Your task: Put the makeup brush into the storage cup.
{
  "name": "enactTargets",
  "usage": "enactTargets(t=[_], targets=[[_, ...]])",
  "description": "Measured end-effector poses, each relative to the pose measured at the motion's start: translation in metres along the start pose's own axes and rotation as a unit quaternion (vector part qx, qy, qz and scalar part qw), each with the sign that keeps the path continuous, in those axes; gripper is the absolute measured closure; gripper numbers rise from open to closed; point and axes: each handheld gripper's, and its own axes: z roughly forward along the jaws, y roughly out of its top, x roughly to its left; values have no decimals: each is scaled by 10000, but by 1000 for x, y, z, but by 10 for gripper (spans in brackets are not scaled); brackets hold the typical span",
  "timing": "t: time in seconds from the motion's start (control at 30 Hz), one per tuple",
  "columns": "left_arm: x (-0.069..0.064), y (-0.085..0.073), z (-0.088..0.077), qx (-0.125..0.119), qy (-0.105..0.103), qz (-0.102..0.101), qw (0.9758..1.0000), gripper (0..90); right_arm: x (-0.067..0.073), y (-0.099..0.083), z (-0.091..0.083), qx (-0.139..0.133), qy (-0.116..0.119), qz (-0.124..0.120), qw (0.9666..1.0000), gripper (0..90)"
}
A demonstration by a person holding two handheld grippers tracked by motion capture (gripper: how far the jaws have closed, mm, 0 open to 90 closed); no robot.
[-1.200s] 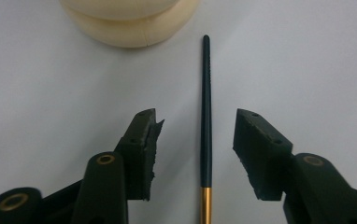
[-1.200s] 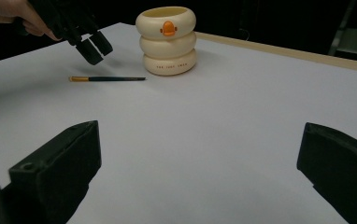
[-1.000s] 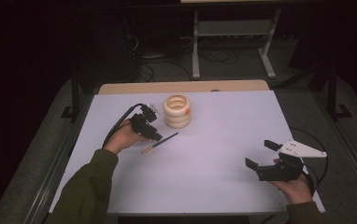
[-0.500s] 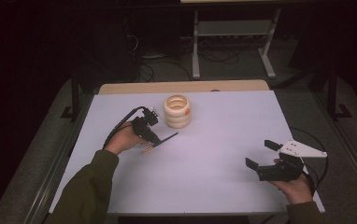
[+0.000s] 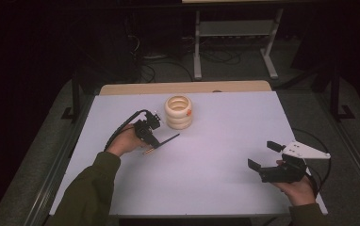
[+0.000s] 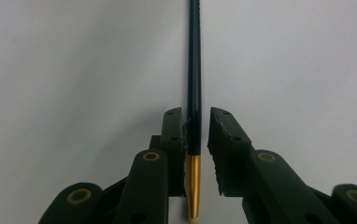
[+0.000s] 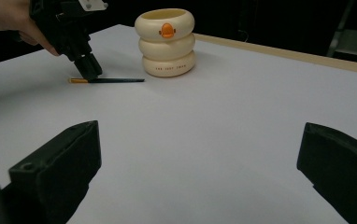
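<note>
A dark pen (image 6: pixel 195 70) with a gold end lies flat on the white table (image 5: pixel 216 179), left of centre. My left gripper (image 6: pixel 196 114) points down over its gold end, one jaw on each side. The jaws have just been closing. The left pad touches the pen (image 5: pixel 169 139) and a narrow gap remains at the right pad. In the right gripper view, the left gripper (image 7: pixel 90 72) stands on the pen (image 7: pixel 116 80). My right gripper (image 5: pixel 263 154) rests open near the table's front right, with nothing between its jaws (image 7: pixel 200 140).
A cream ringed holder with an orange duck beak (image 5: pixel 178 112) stands just behind the pen, also seen from the right gripper (image 7: pixel 166 42). A wooden strip edges the table's far side. Dark floor and a metal stand lie beyond.
My left gripper has come down over the pen's gold end and its jaws have narrowed around it. The pen still lies on the table. The right gripper has not moved.
</note>
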Motion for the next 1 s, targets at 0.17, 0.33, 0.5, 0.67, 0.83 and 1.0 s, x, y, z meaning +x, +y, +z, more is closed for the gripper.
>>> enactTargets(t=[0.17, 0.33, 0.5, 0.67, 0.83, 1.0], targets=[[-1, 0, 4, 56, -1, -4, 10000, 761, 0, 0, 0, -3, 1, -1, 10000, 0], [-1, 0, 6, 137, 15, 11, 9999, 772, 0, 0, 0, 1, 0, 4, 10000, 0], [-1, 1, 7, 200, 8, 52, 9998, 784, 0, 0, 0, -7, -5, -1, 10000, 0], [-1, 1, 7, 211, 10, 63, 9998, 795, 0, 0, 0, -4, -3, 15, 10000, 0], [-2, 4, 8, 301, 61, 102, 9995, 806, 0, 0, 0, -5, 3, 18, 10000, 0], [-3, 6, 9, 402, 120, 164, 9990, 824, -1, 0, 0, -8, 1, 20, 10000, 0]])
